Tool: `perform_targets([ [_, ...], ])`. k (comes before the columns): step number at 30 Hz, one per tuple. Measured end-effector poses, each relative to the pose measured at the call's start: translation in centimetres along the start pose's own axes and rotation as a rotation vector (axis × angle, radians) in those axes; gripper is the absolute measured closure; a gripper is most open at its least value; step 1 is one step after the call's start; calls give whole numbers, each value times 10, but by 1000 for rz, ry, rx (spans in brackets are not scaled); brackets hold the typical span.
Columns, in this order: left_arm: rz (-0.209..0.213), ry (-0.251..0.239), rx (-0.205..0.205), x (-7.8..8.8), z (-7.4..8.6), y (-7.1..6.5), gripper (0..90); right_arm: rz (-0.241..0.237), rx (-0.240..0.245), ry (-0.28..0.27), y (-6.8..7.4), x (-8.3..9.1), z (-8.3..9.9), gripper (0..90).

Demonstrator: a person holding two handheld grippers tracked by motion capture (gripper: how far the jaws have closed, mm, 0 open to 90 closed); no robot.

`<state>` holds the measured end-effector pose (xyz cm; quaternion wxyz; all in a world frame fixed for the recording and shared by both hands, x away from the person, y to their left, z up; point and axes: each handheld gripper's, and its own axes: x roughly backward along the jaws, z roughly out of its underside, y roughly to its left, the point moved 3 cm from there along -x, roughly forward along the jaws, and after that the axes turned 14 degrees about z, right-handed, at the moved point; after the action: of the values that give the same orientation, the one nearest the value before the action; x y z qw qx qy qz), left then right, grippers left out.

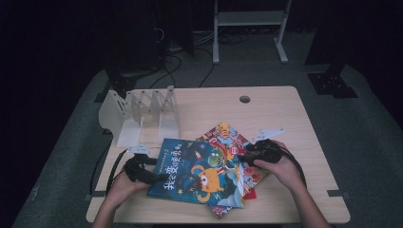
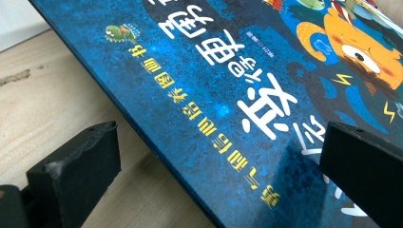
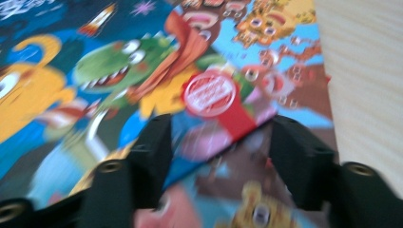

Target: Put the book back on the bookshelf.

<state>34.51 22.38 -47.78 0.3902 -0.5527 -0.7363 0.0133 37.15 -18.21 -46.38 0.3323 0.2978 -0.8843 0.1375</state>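
The blue picture book [image 1: 199,172] lies flat on the surface, long axis from 9 to 3 o'clock, between the left tongs [image 1: 151,179], gaping astride its left edge, and the right tongs [image 1: 243,159], half-open over its right edge.

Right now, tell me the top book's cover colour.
Dark blue top book, clearest in the left gripper view.

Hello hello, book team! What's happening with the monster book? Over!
Left gripper open, jaws astride blue monster book edge. Right gripper open over its far corner. Book lies on more books. White rack stands clear.
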Motion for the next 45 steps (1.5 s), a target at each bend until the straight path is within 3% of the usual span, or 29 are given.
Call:
perform_targets([
  [5,-6,1,-5,0,0,-1,0,-6,61,14,5,19,16,695],
  [6,-6,1,-5,0,0,-1,0,-6,61,14,5,19,16,695],
  [8,-1,1,-2,0,0,0,0,-41,91,12,12,24,25,796],
  [14,0,3,4,1,0,0,0,-86,151,8,20,22,23,886],
  [18,5,4,9,3,2,1,0,-85,179,22,25,21,19,890],
  [27,12,-24,58,13,10,8,0,-112,196,24,30,12,10,890],
  [36,64,-58,117,15,16,17,0,-133,196,20,36,2,1,890],
  [45,82,-55,140,12,15,17,0,-158,208,22,49,-1,-3,890],
])
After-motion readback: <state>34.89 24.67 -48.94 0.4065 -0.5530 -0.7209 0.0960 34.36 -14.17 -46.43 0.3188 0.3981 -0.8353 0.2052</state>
